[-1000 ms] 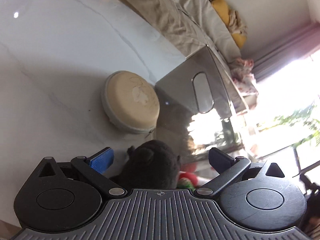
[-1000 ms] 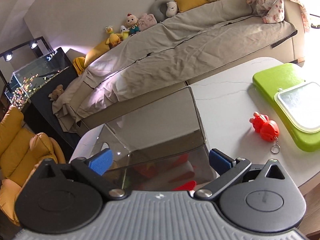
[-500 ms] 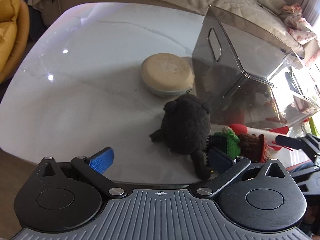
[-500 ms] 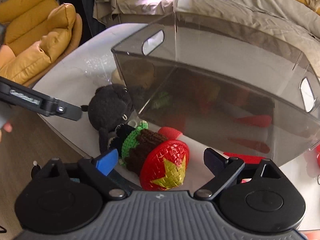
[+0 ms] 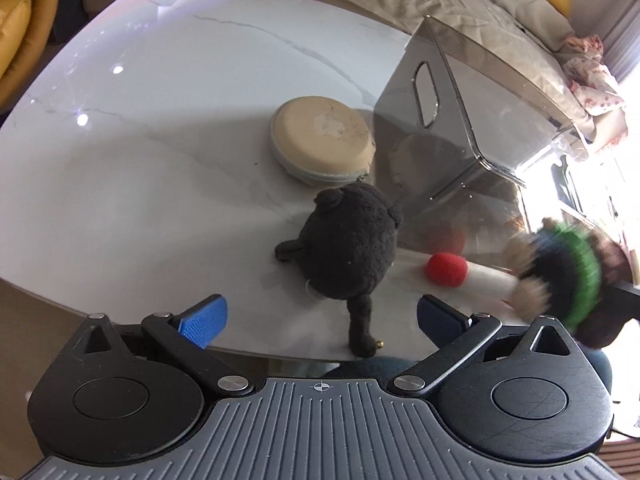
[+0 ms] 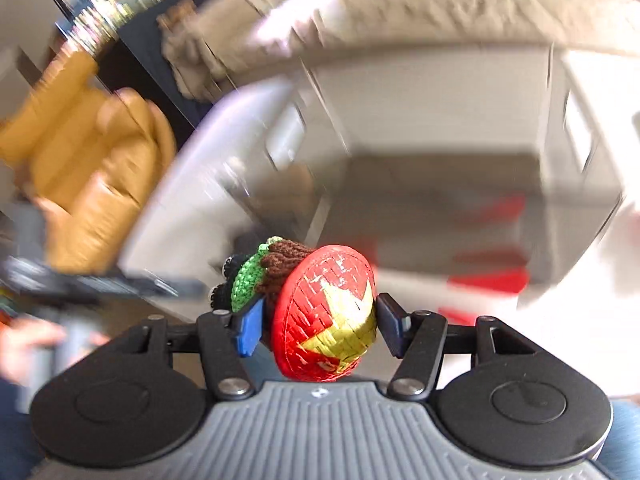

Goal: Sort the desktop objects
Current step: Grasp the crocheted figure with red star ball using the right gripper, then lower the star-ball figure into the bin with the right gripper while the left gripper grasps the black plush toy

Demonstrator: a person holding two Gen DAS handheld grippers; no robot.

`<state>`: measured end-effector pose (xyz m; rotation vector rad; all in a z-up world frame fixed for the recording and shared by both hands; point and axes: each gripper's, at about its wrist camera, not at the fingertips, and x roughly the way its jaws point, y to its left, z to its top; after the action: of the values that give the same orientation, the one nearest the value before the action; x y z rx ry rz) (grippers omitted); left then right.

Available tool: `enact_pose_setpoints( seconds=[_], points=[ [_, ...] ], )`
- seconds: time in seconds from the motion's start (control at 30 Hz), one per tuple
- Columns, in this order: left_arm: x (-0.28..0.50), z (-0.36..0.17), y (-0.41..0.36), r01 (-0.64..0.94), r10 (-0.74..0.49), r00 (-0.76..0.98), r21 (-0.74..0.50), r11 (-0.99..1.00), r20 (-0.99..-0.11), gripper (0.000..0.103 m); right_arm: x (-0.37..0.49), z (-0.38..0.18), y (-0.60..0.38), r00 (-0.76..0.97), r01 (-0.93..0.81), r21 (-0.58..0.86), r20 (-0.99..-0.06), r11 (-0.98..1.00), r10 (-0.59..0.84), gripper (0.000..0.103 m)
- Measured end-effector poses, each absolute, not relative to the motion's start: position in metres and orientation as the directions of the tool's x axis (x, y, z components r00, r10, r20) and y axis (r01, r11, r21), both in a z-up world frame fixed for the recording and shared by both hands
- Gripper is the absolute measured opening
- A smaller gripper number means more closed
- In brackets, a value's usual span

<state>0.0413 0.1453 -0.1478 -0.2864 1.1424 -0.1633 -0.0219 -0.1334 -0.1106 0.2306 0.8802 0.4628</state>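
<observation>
1. Right gripper (image 6: 318, 322): jaws have just been closing and now clamp the crocheted doll (image 6: 288, 280) by its red woven hat with the yellow star (image 6: 326, 314); both pads press the hat's sides; doll is lifted off the desk, brown hair and green collar pointing away from the camera; right wrist view is heavily motion-blurred.
2. Left gripper (image 5: 318, 318): jaws wide apart, nothing gripped; hovers above the desk's near edge, pointing steeply down.
3. Black plush toy (image 5: 346, 248): lies on the white marble desk (image 5: 140, 160) near its near edge; its tail reaches back between the left jaws without touching either blue pad.
4. Round beige case (image 5: 322, 144): flat on the desk just behind the plush, close beside the smoked clear bin (image 5: 452, 120); whether they touch, can't tell.
5. Bin: upright on the desk's right half, oval handle cut-out facing the left camera; contents unreadable through the tinted wall.
6. Left wrist view also catches the doll at the right, blurred, raised near the bin's near corner; its red-tipped white limb (image 5: 464, 274) hangs toward the plush.
7. Yellow armchair (image 6: 92, 168) sits beyond the desk's left side.
</observation>
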Motion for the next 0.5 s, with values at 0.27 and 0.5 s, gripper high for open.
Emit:
enact_pose_setpoints(
  seconds=[0.27,0.5],
  points=[
    [0.058,-0.169,0.102,0.211,-0.236,0.42,-0.159,0.964,-0.876,0.103,0.045,-0.03,-0.148,0.68,-0.269,0.165,-0.665,0.949,0.309,0.062],
    [0.069,-0.172,0.094,0.185,-0.176,0.417,-0.107,0.977,-0.892,0.103,0.144,-0.112,-0.105,0.41,-0.214,0.109,-0.892,0.971,0.191,0.062]
  ],
)
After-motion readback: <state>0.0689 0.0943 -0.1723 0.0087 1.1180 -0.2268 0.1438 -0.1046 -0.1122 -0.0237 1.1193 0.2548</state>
